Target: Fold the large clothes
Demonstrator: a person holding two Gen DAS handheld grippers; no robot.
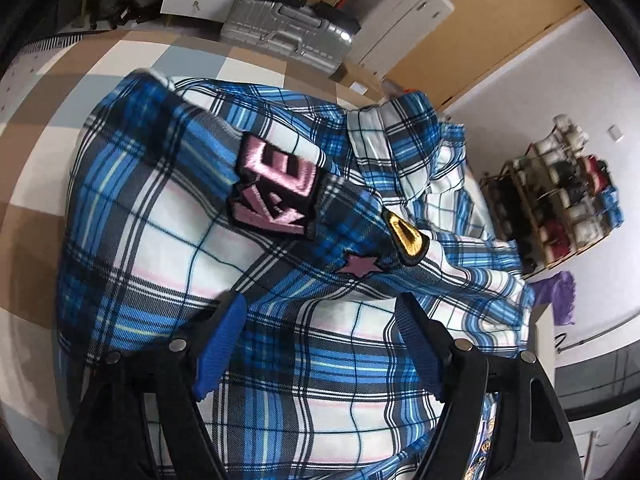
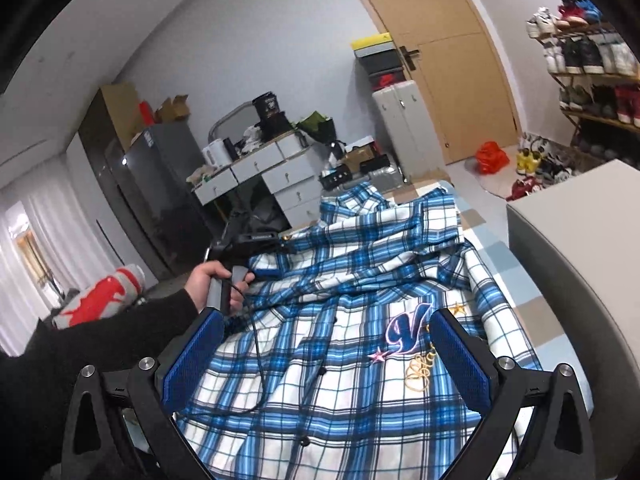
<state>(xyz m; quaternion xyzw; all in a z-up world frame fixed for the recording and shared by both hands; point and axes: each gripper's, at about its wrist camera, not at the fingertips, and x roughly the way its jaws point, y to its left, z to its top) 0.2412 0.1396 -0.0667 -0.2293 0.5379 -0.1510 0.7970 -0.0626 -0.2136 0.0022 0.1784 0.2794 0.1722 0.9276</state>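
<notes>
A large blue, white and black plaid shirt lies on a checked surface. Its sleeve, with a pink lettered patch, a gold patch and a pink star, is folded across the body. My left gripper is open just above the shirt, fingers spread over the cloth and holding nothing. In the right wrist view the same shirt lies front up with an embroidered "V" logo. My right gripper is open above its lower part. The person's left hand holds the other gripper at the shirt's left side.
A silver suitcase, white drawers and boxes stand beyond the surface. A shoe rack stands by the wooden door. A grey-white block borders the shirt on the right. A red-and-grey roll lies at left.
</notes>
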